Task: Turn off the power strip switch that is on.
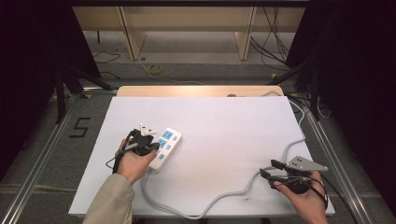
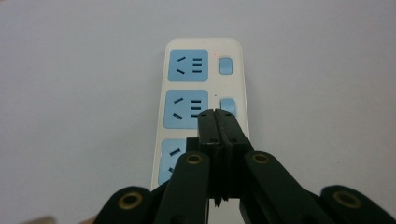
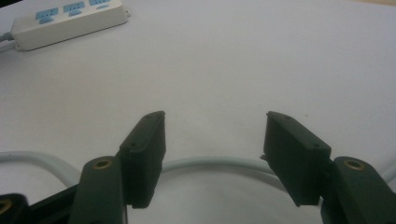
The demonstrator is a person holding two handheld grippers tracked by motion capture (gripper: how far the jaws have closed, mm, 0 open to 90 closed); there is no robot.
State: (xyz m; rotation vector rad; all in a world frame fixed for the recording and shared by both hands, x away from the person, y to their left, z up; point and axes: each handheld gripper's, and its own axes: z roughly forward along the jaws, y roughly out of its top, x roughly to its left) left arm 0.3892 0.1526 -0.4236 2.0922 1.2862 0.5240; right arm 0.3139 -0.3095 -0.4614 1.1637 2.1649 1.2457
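Closed left gripper (image 2: 217, 114) pressing toward a switch on the power strip (image 1: 164, 143)

The strip lies left of centre on the white surface (image 1: 233, 130); it has three blue sockets, two switches visible, one grey cord (image 1: 224, 193). The left jaws are shut and empty, tips at the middle switch (image 2: 228, 107); the far switch's light glows. The right gripper (image 3: 215, 140), jaws open and empty, hovers over the cord, near right.

Even overhead light fell on the white table (image 1: 224, 126), while the surroundings stayed dark. Shadows were faint. In both gripper views the near black jaws looked soft, and the power strip (image 2: 201, 93) stayed fairly sharp.
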